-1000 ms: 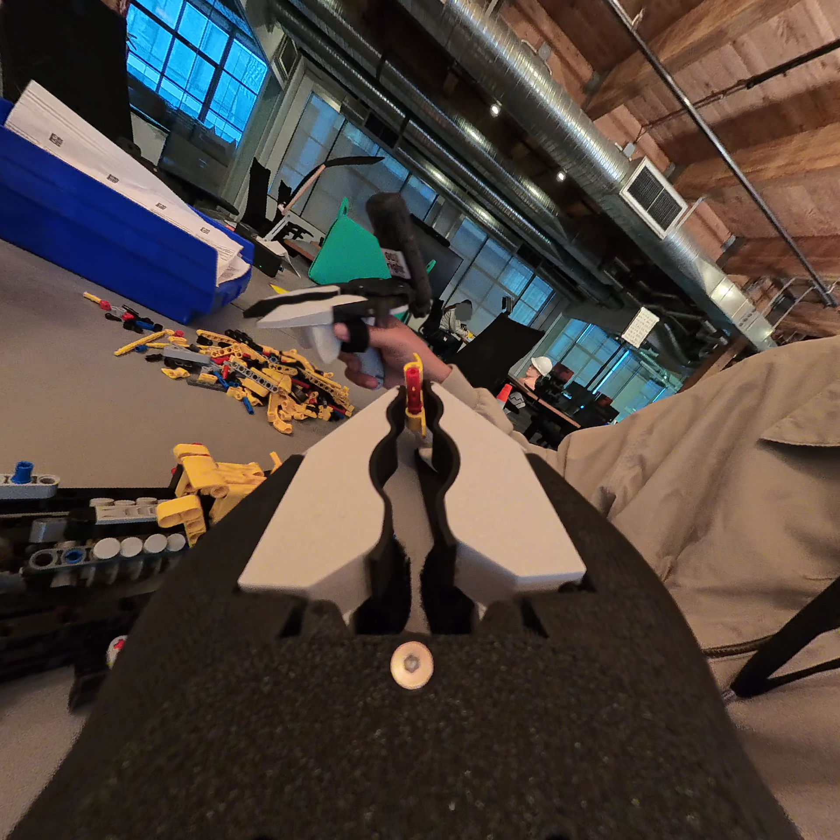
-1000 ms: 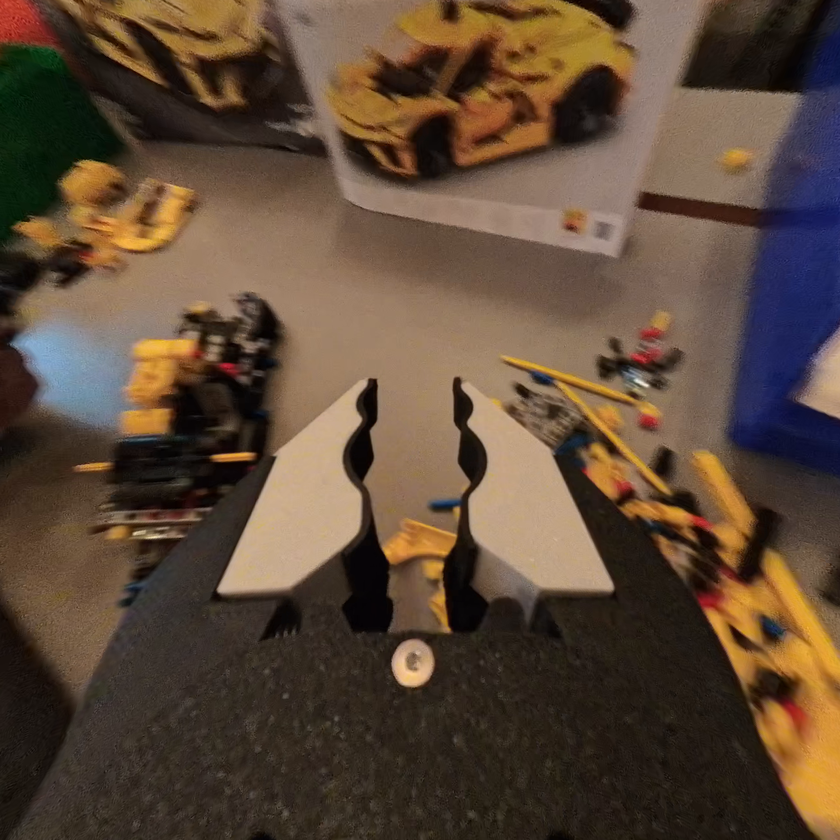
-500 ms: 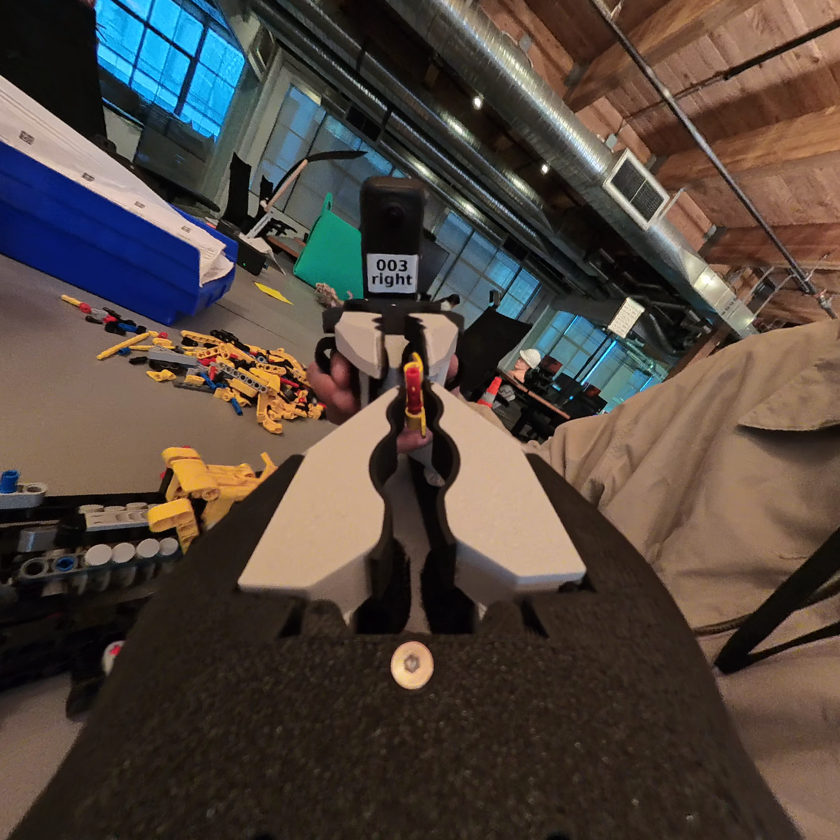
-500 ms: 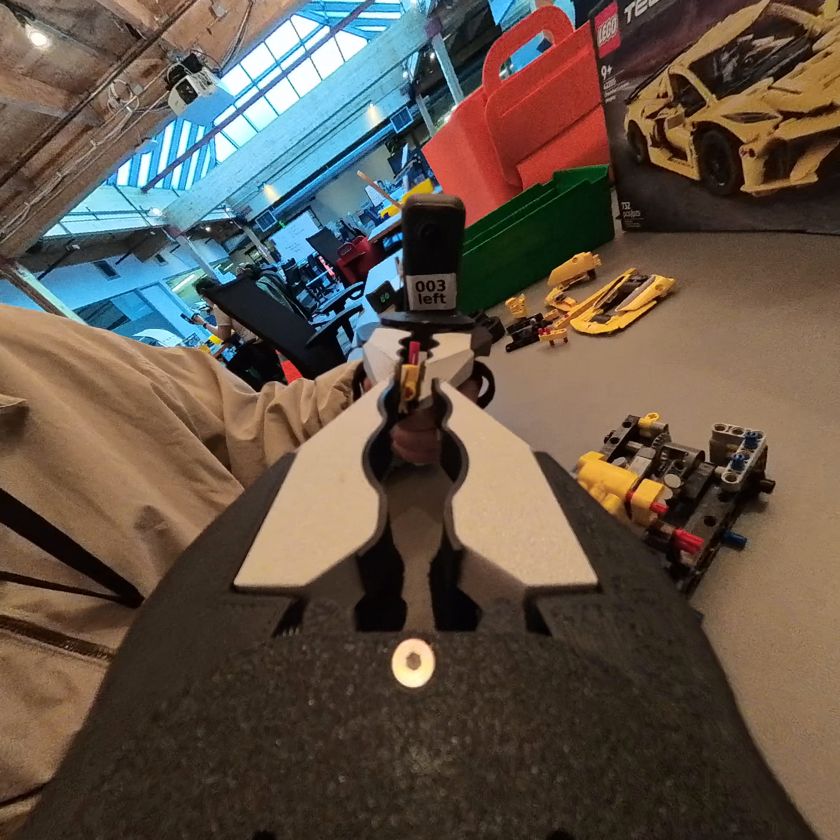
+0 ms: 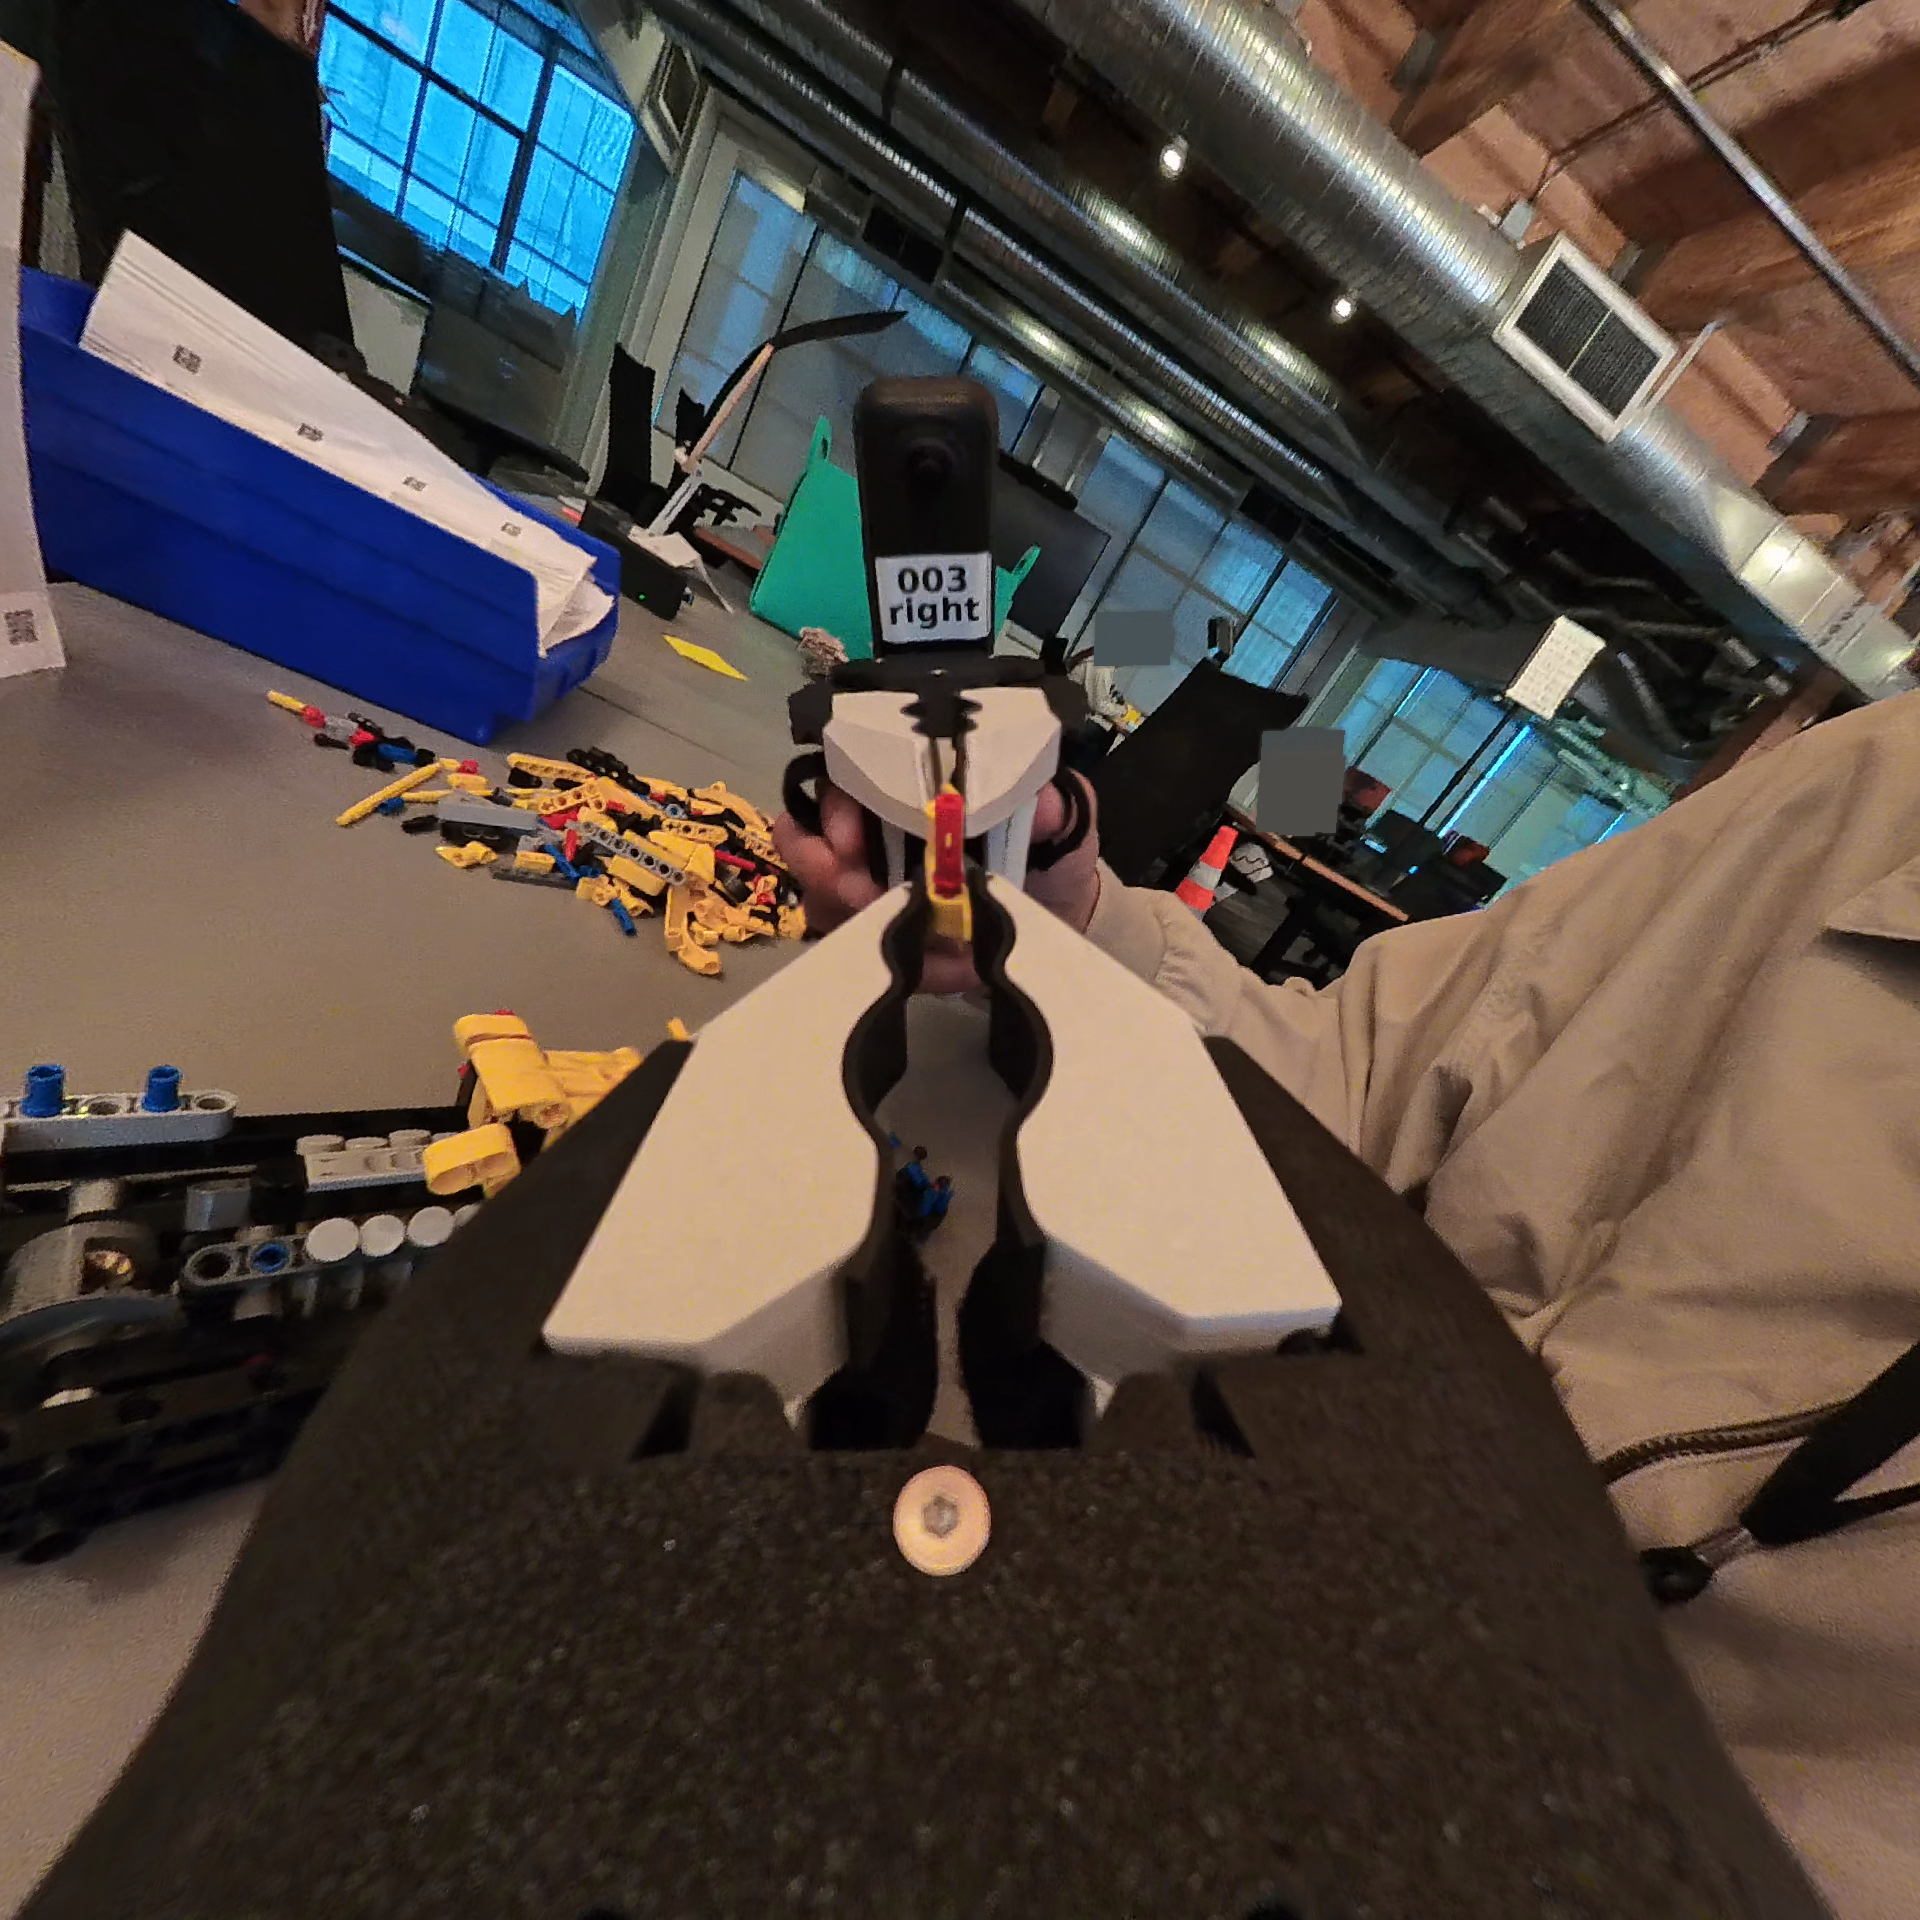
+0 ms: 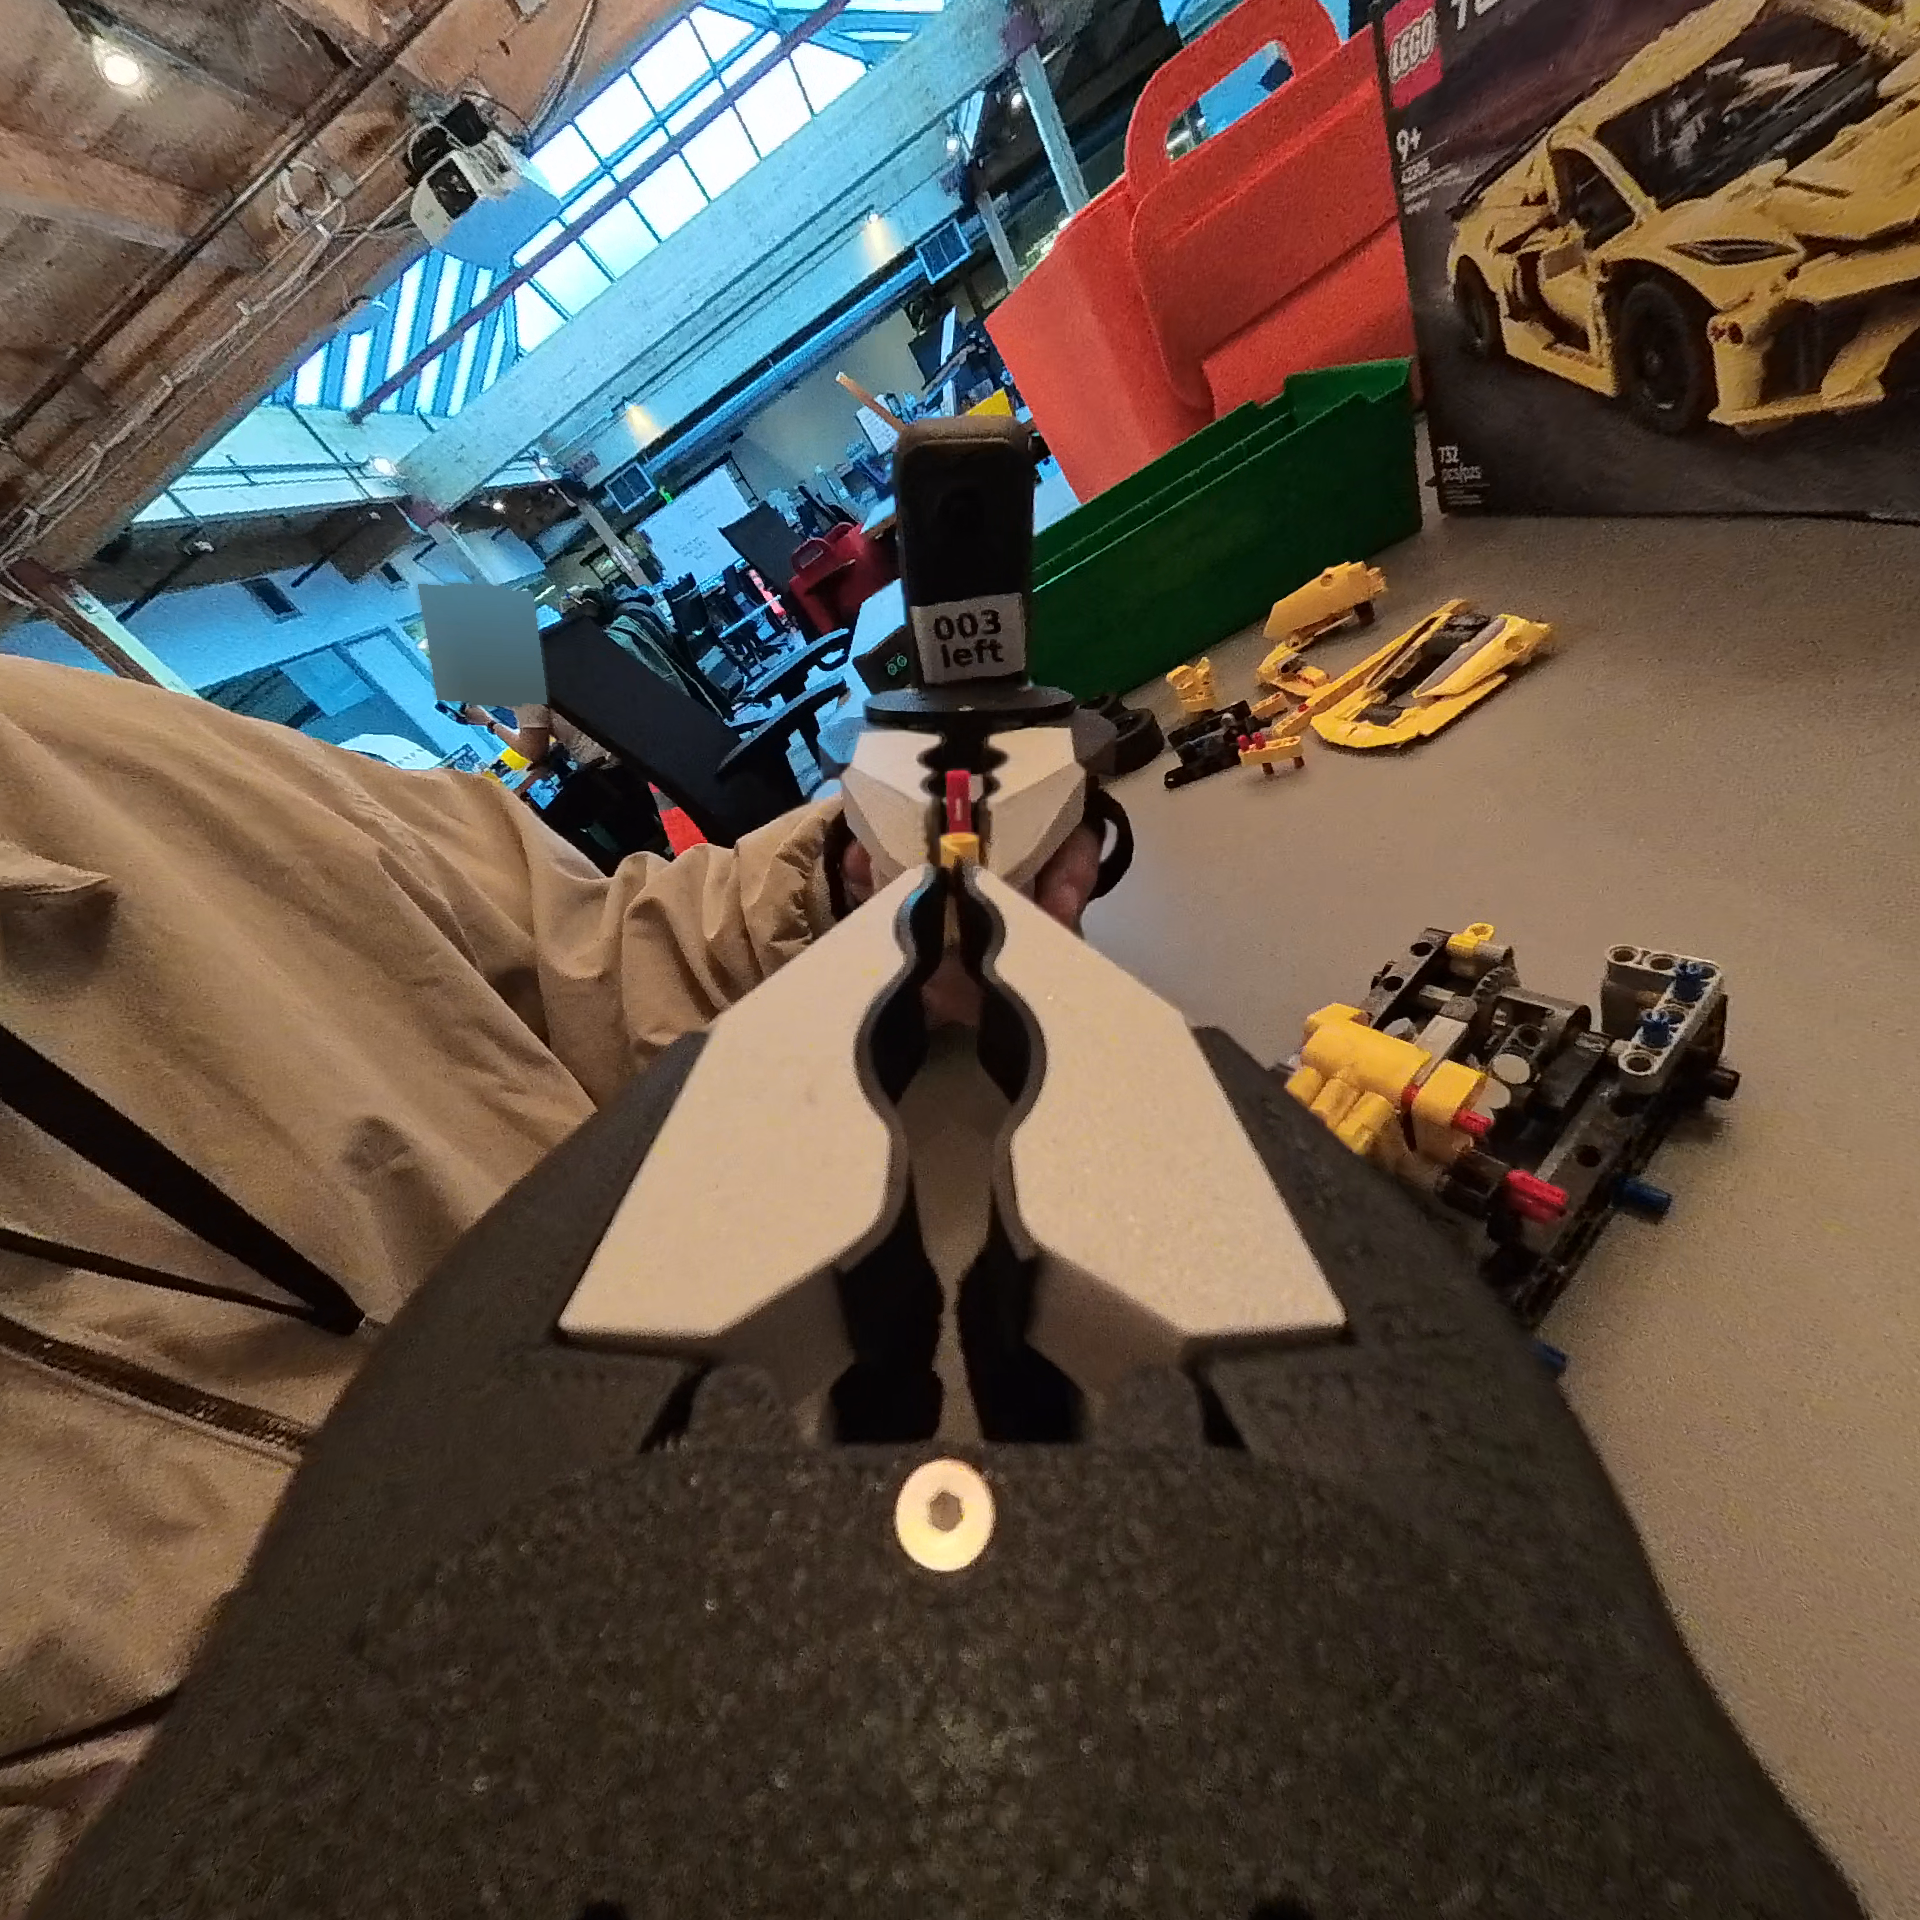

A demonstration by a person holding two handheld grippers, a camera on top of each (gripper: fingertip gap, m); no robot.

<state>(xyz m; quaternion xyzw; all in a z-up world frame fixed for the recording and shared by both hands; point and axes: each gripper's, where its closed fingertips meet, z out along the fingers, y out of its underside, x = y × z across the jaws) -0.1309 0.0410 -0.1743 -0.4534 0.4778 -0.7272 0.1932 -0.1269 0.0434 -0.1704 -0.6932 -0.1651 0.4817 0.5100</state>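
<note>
The two grippers face each other tip to tip above the grey table [image 6: 1351,904], with bare tabletop beneath them. The left gripper [image 5: 948,914] is clamped on a small yellow connector with a red pin [image 5: 947,868], one piece, held upright at its fingertips. The right gripper [image 6: 951,883] has its jaws nearly together at the tips around the same piece's lower end; whether it grips or only touches cannot be told.

Relative to the held piece, one part-built black and yellow chassis [image 6: 1507,1081] sits on the table just beside the grippers. One loose pile of yellow, black and red parts [image 5: 623,831] lies farther off, near one blue bin [image 5: 291,561]. Yellow body panels [image 6: 1403,675] lie beyond the chassis, before one green bin [image 6: 1226,540] and one product box [image 6: 1662,260].
</note>
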